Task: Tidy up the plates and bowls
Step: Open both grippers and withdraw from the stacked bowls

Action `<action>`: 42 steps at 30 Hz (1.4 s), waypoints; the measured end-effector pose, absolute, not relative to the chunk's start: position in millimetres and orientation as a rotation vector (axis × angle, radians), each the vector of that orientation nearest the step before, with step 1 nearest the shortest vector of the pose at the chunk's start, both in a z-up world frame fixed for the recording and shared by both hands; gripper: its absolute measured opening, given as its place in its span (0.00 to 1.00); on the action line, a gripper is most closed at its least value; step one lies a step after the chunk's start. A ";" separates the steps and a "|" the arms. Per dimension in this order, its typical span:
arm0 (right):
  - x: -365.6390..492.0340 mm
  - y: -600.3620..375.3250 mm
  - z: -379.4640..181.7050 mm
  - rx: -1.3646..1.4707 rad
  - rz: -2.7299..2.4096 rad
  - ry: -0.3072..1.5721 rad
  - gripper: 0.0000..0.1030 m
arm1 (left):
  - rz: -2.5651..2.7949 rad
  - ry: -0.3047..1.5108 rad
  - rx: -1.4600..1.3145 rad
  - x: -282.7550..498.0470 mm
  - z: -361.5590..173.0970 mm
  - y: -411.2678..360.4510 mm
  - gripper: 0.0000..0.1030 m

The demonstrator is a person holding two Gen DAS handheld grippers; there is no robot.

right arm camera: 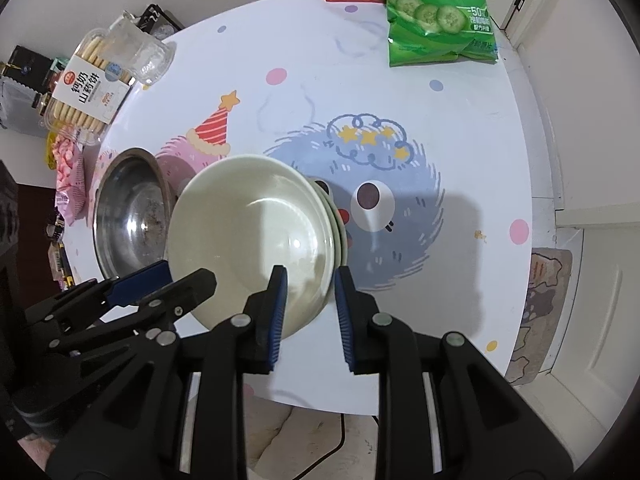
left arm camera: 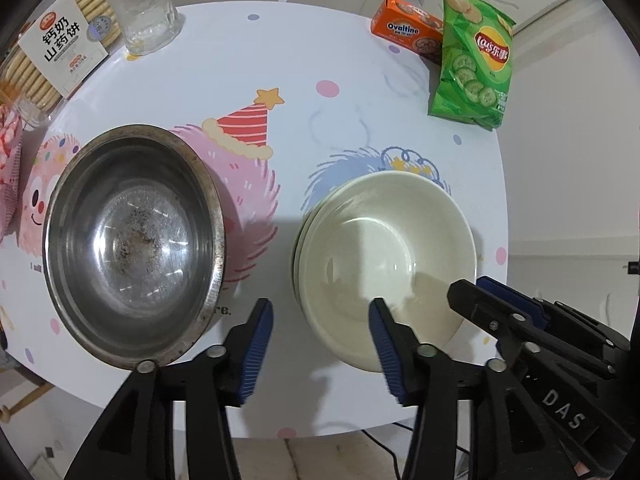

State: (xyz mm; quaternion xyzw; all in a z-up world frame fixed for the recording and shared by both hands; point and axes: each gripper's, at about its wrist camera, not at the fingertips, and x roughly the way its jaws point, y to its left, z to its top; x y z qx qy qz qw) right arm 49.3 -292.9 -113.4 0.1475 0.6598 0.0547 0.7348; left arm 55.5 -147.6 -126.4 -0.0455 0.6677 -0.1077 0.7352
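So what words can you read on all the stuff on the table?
"Ovaltine": orange cardboard box.
"Lay's 乐事": green crisp bag; "-50%" reads lower down, the rest of the small print is blurred.
"钙奶山药饼": white label on the clear biscuit tray; its smaller lines are unreadable.
"DAS": black hand-held gripper.
"re.": end of a word printed on the tablecloth, the rest hidden.

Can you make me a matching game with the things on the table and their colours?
Things:
1. bowl beside the white plates
2. chips bag
3. Ovaltine box
4. stack of plates

Colours:
A. orange
B. creamy white
C. shiny silver metal
D. green

Right pairs: 1-C, 2-D, 3-A, 4-B
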 end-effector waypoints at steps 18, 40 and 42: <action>34.8 -353.0 -98.2 0.506 0.094 1.334 1.00 | -0.305 1.398 -0.122 42.9 -113.5 -150.3 1.00; 32.6 -353.9 -114.2 0.509 0.149 1.324 1.00 | -0.301 1.409 -0.198 38.7 -134.8 -155.6 1.00; 33.4 -351.2 -116.9 0.508 0.155 1.330 1.00 | -0.296 1.421 -0.204 38.8 -140.1 -156.2 1.00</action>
